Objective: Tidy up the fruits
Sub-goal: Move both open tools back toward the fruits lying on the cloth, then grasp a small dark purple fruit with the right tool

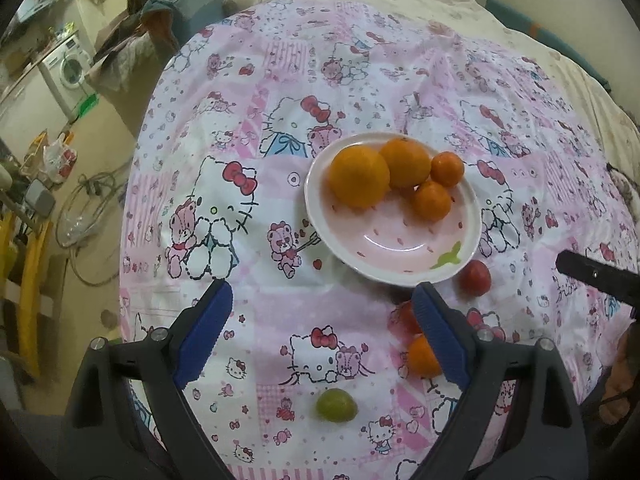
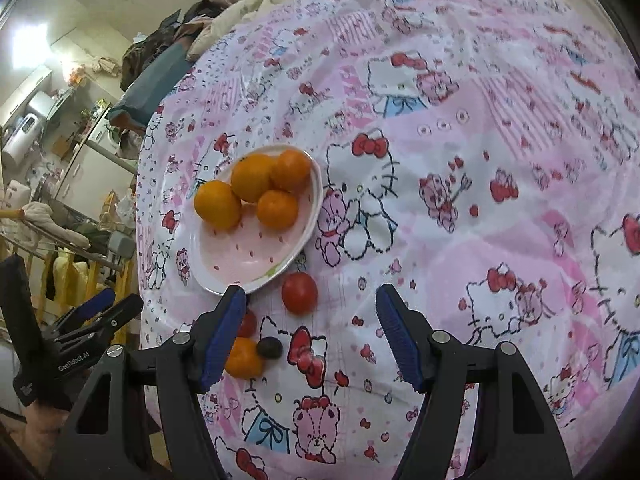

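A: Where do the grippers stand?

B: The left gripper (image 1: 322, 320) has its blue pads spread wide with nothing between them, hanging over bare cloth just on the near side of the plate (image 1: 472, 216). The right gripper (image 2: 310, 332) is also apart and empty, near the plate's front rim.

A: And the fruit?

B: Four oranges (image 1: 359, 176) sit on the plate already, bunched at its far side. Off the plate, a red tomato (image 2: 299, 292) lies just beside the front rim; a smaller red fruit (image 2: 248, 323), a small orange (image 2: 243, 358) and a dark fruit (image 2: 269, 347) cluster a little further from the rim. A green fruit (image 1: 336, 405) lies furthest out from the plate.

A: Best approach?

B: I'd judge the tomato the likely next pick. Straddle it, close gently since it's probably soft and will roll, then set it on the plate's bare near half.

A: The surface?

B: A glossy pink cartoon-cat cloth (image 2: 460, 200), wrinkled in places. Beyond the plate's far side lie cream bedding, piled clothes and a washing machine (image 1: 70, 68).
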Available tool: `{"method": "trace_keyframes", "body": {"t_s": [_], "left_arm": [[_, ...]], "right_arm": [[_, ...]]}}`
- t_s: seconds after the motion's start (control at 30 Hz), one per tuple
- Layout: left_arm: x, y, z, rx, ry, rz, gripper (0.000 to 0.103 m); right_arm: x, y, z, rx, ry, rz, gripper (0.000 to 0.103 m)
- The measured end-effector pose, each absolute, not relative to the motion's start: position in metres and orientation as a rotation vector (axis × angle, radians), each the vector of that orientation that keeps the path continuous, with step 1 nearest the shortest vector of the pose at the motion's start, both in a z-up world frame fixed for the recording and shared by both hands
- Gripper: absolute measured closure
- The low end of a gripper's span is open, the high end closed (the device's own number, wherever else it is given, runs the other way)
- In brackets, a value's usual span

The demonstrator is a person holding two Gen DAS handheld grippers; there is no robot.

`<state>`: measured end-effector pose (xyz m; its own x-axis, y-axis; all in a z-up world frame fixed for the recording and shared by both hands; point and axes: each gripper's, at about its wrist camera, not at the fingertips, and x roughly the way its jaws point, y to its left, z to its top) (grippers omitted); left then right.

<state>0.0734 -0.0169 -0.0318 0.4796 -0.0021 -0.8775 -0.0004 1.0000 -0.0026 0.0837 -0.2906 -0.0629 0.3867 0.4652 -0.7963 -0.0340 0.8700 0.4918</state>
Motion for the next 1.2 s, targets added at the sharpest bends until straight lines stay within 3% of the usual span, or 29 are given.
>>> {"method": "trace_keyframes", "body": {"t_s": [0.43, 0.5, 0.6, 0.87, 1.2], "left_arm": [[0.084, 0.009, -0.043, -0.177, 1.152, 0.045, 0.014], [0.084, 0.009, -0.043, -0.186, 1.158, 0.040, 0.014], [0.085, 0.009, -0.042, -0.197, 1.166, 0.029, 0.014], [0.085, 0.005, -0.040, -0.199, 1.171, 0.002, 0.014], [0.086, -0.003, -0.044, -0.191, 1.188, -0.010, 0.014]], "right_arm": [[0.097, -0.253, -0.103, 0.449, 1.300, 0.402, 0.035], [0.097, -0.240, -0.113, 0.479, 1.351, 0.452, 0.052], [0.097, -0.218, -0.125, 0.457, 1.399, 0.496, 0.066], [0.096, -0.199, -0.139, 0.353, 1.444, 0.459, 0.071], [0.096, -0.206, -0.150, 0.436, 1.517, 0.502, 0.072]]}}
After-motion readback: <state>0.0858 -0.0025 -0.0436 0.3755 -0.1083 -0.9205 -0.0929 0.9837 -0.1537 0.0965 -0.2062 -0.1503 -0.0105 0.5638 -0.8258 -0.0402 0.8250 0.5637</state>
